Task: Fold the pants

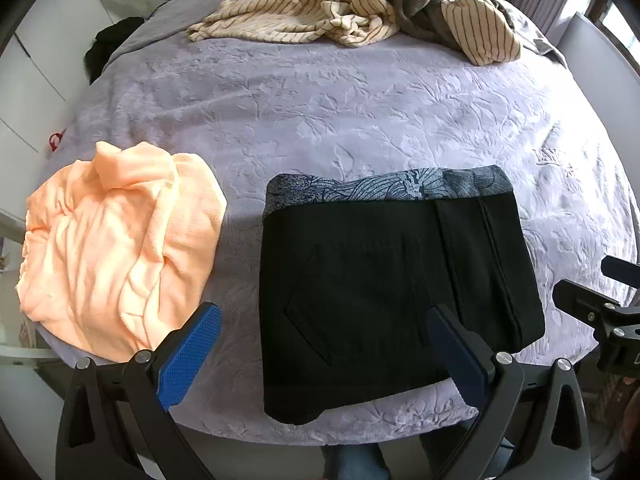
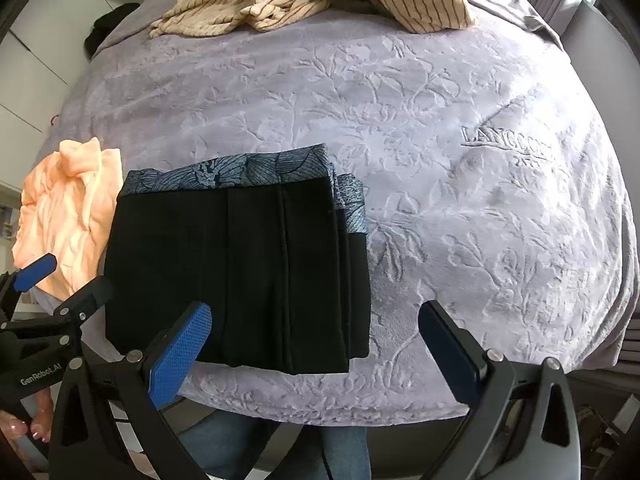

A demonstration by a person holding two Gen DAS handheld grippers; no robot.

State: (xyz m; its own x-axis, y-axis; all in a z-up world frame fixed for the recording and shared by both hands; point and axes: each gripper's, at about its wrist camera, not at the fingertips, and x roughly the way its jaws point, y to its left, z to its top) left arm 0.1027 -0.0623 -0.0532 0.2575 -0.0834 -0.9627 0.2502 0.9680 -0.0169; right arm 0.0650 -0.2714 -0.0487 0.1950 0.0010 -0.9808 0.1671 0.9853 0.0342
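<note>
At the near edge of the bed (image 1: pixel 360 112), the black pants (image 1: pixel 384 292) are lying folded into a compact stack; I am holding the left hand-held gripper (image 1: pixel 324 344) and right hand-held gripper (image 2: pixel 316 344) spread and empty above them; only tidying, I judge, is remaining.

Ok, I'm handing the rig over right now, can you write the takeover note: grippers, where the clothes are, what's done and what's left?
Left gripper: open, holding nothing, above the near edge of the bed.
Right gripper: open, holding nothing, to the right of the left one.
Black pants: folded into a compact rectangle near the front of the lilac blanket, patterned waistband on the far side.
Peach garment: crumpled, left of the pants, apart from them.
Striped cloth: heaped at the far end.
Done: the pants look folded.
Left: probably only tidying or setting them aside; the peach garment is unfolded.
</note>
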